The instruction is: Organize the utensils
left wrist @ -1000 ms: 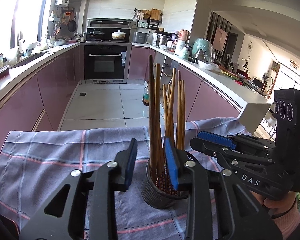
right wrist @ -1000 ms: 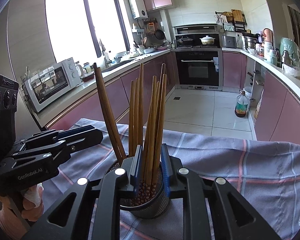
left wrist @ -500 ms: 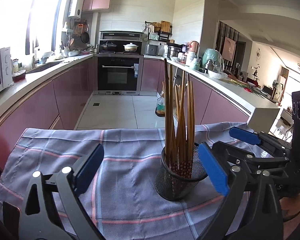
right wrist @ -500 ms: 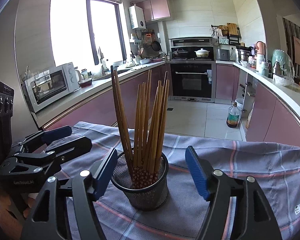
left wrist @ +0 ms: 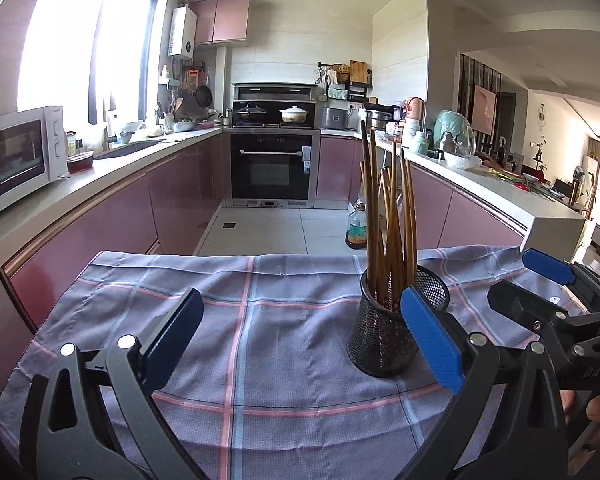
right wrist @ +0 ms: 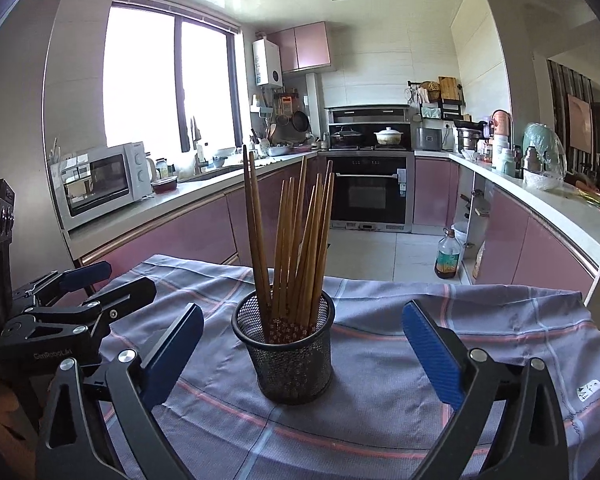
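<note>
- The left gripper (left wrist: 300, 340) was held low over the checked cloth (left wrist: 260, 320) on the tabletop, its fingers (left wrist: 172, 328) spread wide and empty, nothing being grasped.
- Seen from the right wrist, the left gripper (right wrist: 80, 292) was kept well to the left of the holder, apparently so that the bundle was left free.
- The mesh holder (right wrist: 286, 348) was stood upright on the cloth, between the two grippers and touched by neither.
- The chopsticks (right wrist: 296, 248) were gathered inside it, decorated ends down, leaning and fanned against the rim; the sorting was judged to be nearly complete.
- The right gripper (right wrist: 302, 344) was pointed at the holder, its fingers (right wrist: 430, 352) released and parted wider than the holder.
</note>
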`<move>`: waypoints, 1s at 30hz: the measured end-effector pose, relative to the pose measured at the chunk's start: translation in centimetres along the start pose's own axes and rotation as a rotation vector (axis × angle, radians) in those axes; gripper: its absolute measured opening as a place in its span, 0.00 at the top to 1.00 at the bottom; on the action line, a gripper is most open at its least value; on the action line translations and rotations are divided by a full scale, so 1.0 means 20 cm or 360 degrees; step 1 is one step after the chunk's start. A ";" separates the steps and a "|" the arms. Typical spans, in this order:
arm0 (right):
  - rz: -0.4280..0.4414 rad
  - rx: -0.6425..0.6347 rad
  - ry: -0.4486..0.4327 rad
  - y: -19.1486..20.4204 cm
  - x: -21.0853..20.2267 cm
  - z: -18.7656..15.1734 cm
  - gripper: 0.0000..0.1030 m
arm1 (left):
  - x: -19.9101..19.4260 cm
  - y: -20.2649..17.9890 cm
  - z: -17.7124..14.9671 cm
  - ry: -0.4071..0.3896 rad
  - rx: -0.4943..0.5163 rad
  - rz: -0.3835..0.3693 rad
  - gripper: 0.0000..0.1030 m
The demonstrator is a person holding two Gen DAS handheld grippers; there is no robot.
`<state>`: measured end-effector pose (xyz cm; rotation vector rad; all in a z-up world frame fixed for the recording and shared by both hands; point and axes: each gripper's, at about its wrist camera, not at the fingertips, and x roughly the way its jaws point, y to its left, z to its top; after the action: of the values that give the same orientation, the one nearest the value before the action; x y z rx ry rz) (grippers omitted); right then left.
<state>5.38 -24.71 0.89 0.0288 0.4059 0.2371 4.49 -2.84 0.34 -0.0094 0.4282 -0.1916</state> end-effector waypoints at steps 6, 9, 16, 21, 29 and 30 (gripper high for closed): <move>0.0022 -0.0014 -0.0049 0.03 -0.08 -0.03 0.07 | -0.08 0.00 -0.02 -0.0027 0.0010 0.0049 0.05; 0.0024 -0.0025 -0.0060 0.05 -0.10 -0.05 0.07 | -0.12 0.01 -0.02 -0.0044 -0.0002 0.0068 0.05; 0.0025 -0.0008 -0.0086 0.05 -0.13 -0.05 0.07 | -0.21 0.01 -0.01 -0.0110 -0.0006 0.0120 0.05; 0.0032 -0.0001 -0.0090 0.05 -0.13 -0.05 0.07 | -0.25 0.00 0.00 -0.0137 -0.0005 0.0133 0.05; 0.0034 0.0003 -0.0106 0.06 -0.15 -0.05 0.07 | -0.26 0.00 0.00 -0.0144 -0.0015 0.0134 0.05; 0.0038 0.0002 -0.0108 0.06 -0.16 -0.05 0.07 | -0.26 0.00 0.00 -0.0147 -0.0014 0.0134 0.05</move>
<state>1.91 -24.25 1.30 0.0431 0.3386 0.2584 -0.23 -1.86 2.46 -0.0090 0.3367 -0.1058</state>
